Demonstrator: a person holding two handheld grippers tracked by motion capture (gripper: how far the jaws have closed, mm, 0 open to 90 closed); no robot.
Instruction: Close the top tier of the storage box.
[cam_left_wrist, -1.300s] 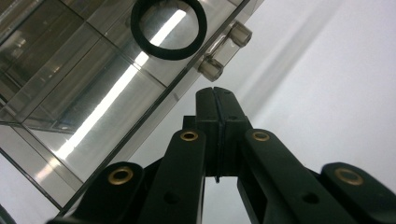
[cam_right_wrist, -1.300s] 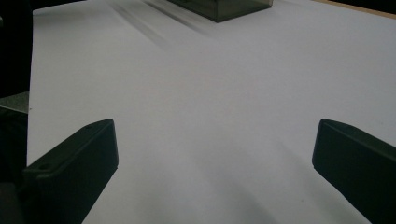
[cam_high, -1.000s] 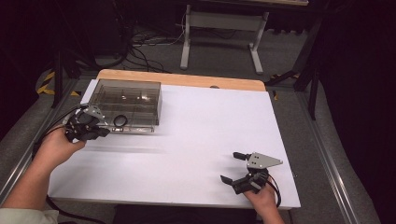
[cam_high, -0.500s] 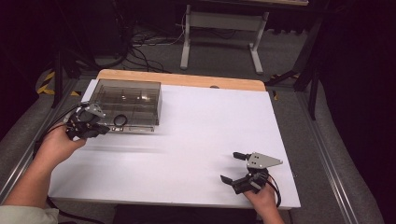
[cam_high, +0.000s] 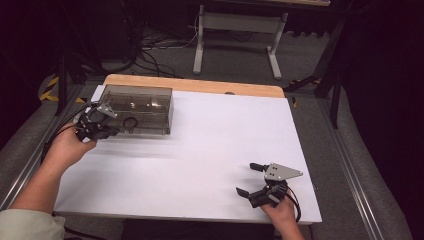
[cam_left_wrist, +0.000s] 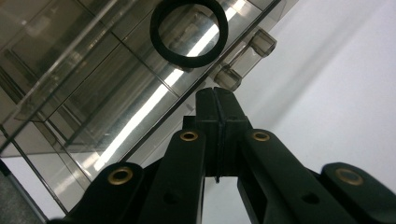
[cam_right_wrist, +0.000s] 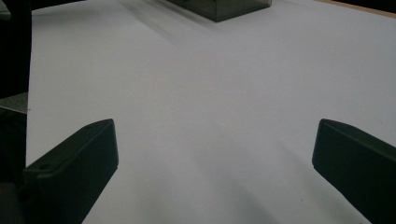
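Change since half a second ago: slight. Left claw (cam_high: 111, 131) now a touch nearer the front wall of the smoked clear box (cam_high: 137, 106), tips at its lower front edge; right claw (cam_high: 248, 178) unmoved at the bench's near right. Box and black ring (cam_high: 129, 122) as before.

Left claw (cam_left_wrist: 216, 100): jaws pressed flat together, nothing visible between them, tips just beside two small clear hinge-like lugs (cam_left_wrist: 243, 59) on the box rim. Touching the box or not: cannot tell.

Right claw (cam_right_wrist: 215, 140): jaws wide apart, holding nothing, low over bare white surface.

Hidden or unclear: ring (cam_left_wrist: 189, 31) seen through or against the tinted wall, top arc cut off by the frame in the left gripper view; inside the box or on its lid, cannot tell. Box contents blurred by glare. Box corner (cam_right_wrist: 219, 8) cropped at top of right gripper view.

Materials: box, rigid tinted transparent plastic, rectangular, internal dividers; ring, matte black, round, rubber-like. Bench (cam_high: 210, 135), smooth white sheet with wooden far edge. Claws, matte black with brass-coloured rivets; grey three-cornered plate (cam_high: 281, 172) on the right one.
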